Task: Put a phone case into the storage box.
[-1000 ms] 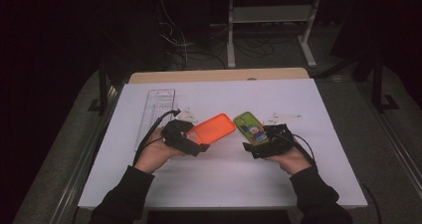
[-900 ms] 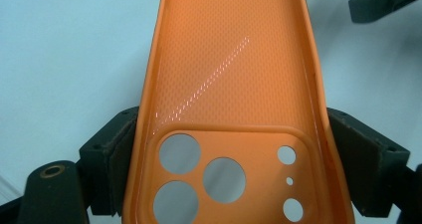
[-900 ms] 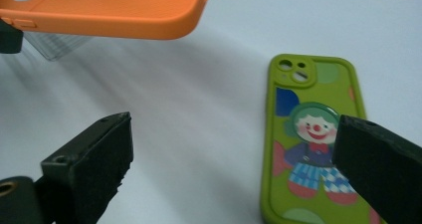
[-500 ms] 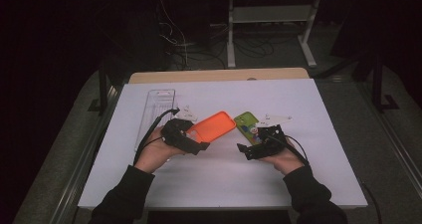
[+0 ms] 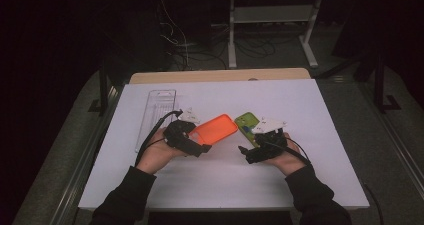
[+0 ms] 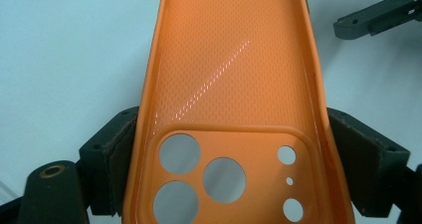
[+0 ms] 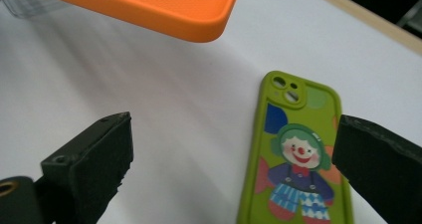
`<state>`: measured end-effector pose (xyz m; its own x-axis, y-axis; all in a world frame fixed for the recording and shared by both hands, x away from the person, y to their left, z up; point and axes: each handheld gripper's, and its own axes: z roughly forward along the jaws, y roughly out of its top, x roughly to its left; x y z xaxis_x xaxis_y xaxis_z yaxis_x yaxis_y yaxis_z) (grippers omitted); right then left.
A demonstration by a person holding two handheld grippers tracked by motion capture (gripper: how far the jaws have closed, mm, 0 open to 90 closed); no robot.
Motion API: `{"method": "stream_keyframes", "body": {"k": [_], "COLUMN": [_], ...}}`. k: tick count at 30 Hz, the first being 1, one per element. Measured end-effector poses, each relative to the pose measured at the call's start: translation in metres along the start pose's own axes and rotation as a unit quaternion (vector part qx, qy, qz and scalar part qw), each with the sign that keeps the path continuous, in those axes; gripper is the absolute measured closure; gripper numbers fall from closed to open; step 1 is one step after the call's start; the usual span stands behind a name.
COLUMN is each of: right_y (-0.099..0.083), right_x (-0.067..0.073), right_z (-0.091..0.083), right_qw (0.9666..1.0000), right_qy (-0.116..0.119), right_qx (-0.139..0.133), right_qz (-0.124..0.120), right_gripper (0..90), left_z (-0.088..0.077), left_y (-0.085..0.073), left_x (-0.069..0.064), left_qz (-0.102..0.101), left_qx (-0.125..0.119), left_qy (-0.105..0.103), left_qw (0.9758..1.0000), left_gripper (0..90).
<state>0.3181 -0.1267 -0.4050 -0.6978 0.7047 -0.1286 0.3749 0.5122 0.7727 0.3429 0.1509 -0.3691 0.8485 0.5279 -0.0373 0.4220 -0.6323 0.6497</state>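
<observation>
An orange phone case [image 5: 216, 130] is held above the white table, its camera-hole end clamped between the jaws of my left gripper [image 5: 200, 144]. In the left gripper view both pads press on the side walls of the orange case [image 6: 234, 84], inner side up, with the left gripper [image 6: 229, 169] shut on it. A green phone case with a clown picture [image 5: 246, 122] lies flat on the table. My right gripper [image 5: 247, 154] hovers just in front of it. In the right gripper view the right gripper [image 7: 234, 154] stands open, and the green case [image 7: 298, 154] lies by its right jaw, untouched.
A clear plastic tray [image 5: 157, 110] lies on the white table top [image 5: 310, 105] at the far left. The table's wooden edge [image 5: 215, 76] runs along the back. Beyond it are cables and a metal stand [image 5: 270, 15] on the dark floor.
My right gripper has drawn back slightly toward the near edge and swung its jaws leftward. The left hand and the orange case have stayed still.
</observation>
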Motion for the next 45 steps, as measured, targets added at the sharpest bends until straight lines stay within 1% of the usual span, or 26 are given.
{"method": "stream_keyframes", "body": {"k": [2,5,6,7,11,14,15,16,19,20,21,22,23,25,26,27,32,33,34,35,36,37,38,41,42,45], "right_y": [0.000,0.000,0.001,0.001,0.002,0.004,0.004,0.005,0.005,0.005,0.005,0.005,0.005,0.006,0.006,0.006,0.005,0.005,0.005,0.005,0.005,0.005,0.005,0.005,0.005,0.004], "right_x": [0.001,0.002,0.004,0.004,0.005,0.009,0.009,0.010,0.011,0.011,0.012,0.012,0.012,0.013,0.013,0.014,0.016,0.016,0.018,0.019,0.019,0.020,0.021,0.023,0.025,0.027], "right_z": [0.000,-0.001,-0.001,-0.001,-0.002,-0.003,-0.003,-0.004,-0.004,-0.004,-0.004,-0.004,-0.004,-0.004,-0.004,-0.004,-0.003,-0.003,-0.003,-0.003,-0.003,-0.003,-0.003,-0.004,-0.003,-0.003], "right_qw": [1.0000,0.9998,0.9999,0.9997,0.9995,0.9981,0.9981,0.9972,0.9956,0.9952,0.9948,0.9948,0.9937,0.9928,0.9928,0.9915,0.9882,0.9882,0.9864,0.9845,0.9845,0.9836,0.9785,0.9733,0.9727,0.9673], "right_qy": [-0.004,-0.008,-0.010,-0.012,-0.015,-0.028,-0.028,-0.034,-0.042,-0.045,-0.047,-0.047,-0.051,-0.055,-0.055,-0.060,-0.068,-0.068,-0.074,-0.077,-0.077,-0.081,-0.090,-0.101,-0.103,-0.113], "right_qx": [-0.003,-0.003,-0.006,-0.004,-0.007,-0.011,-0.011,-0.014,-0.015,-0.015,-0.014,-0.014,-0.015,-0.015,-0.015,-0.017,-0.017,-0.017,-0.017,-0.019,-0.019,-0.018,-0.021,-0.025,-0.027,-0.030], "right_qz": [-0.004,-0.016,-0.013,-0.019,-0.027,-0.053,-0.053,-0.066,-0.082,-0.086,-0.089,-0.089,-0.099,-0.105,-0.105,-0.114,-0.136,-0.136,-0.146,-0.156,-0.156,-0.160,-0.184,-0.205,-0.206,-0.225], "right_gripper": [1.9,1.9,1.9,1.9,2.0,2.0,2.0,2.0,2.0,2.0,2.0,2.0,2.0,2.0,2.0,2.0,2.0,2.0,2.0,2.0,2.0,2.0,2.0,2.0,2.0,2.0], "left_z": [0.000,0.001,0.000,-0.001,-0.002,-0.002,-0.002,-0.001,-0.001,-0.001,0.000,0.000,-0.001,-0.002,-0.002,-0.002,-0.002,-0.002,-0.001,-0.001,-0.001,-0.001,-0.001,-0.001,-0.001,-0.001], "left_y": [0.000,0.000,0.000,0.000,0.000,0.000,0.000,0.000,0.000,0.000,0.000,0.000,0.000,0.000,0.000,-0.001,-0.001,-0.001,-0.001,-0.001,-0.001,-0.001,-0.001,-0.001,-0.001,-0.001], "left_x": [0.000,0.000,0.000,0.001,0.002,0.002,0.002,0.002,0.001,0.001,0.001,0.001,0.001,0.001,0.001,0.002,0.002,0.002,0.002,0.002,0.002,0.001,0.002,0.003,0.003,0.003], "left_qz": [0.001,-0.004,-0.003,-0.001,0.000,-0.004,-0.004,-0.003,-0.003,-0.004,-0.011,-0.011,-0.011,-0.014,-0.014,-0.011,-0.010,-0.010,-0.013,-0.013,-0.013,-0.015,-0.013,-0.009,-0.008,-0.007], "left_qx": [0.000,0.000,0.004,0.003,0.000,0.000,0.000,-0.001,0.001,0.001,-0.004,-0.004,-0.005,-0.007,-0.007,-0.006,-0.006,-0.006,-0.005,-0.004,-0.004,-0.005,-0.005,-0.003,-0.003,-0.003], "left_qy": [-0.001,0.000,0.000,0.002,0.002,0.000,0.000,0.000,0.000,0.000,-0.001,-0.001,-0.001,0.001,0.001,0.003,0.003,0.003,0.002,0.001,0.001,0.001,0.002,0.003,0.003,0.003], "left_qw": [1.0000,1.0000,1.0000,1.0000,1.0000,1.0000,1.0000,1.0000,1.0000,1.0000,0.9999,0.9999,0.9999,0.9999,0.9999,0.9999,0.9999,0.9999,0.9999,0.9999,0.9999,0.9999,0.9999,1.0000,1.0000,1.0000], "left_gripper": [15.9,15.9,15.9,15.9,15.9,15.9,15.9,15.9,15.9,15.9,15.9,15.9,15.9,15.9,15.9,15.9,15.9,15.9,15.9,15.9,15.9,15.9,15.9,15.9,15.9,15.9]}}
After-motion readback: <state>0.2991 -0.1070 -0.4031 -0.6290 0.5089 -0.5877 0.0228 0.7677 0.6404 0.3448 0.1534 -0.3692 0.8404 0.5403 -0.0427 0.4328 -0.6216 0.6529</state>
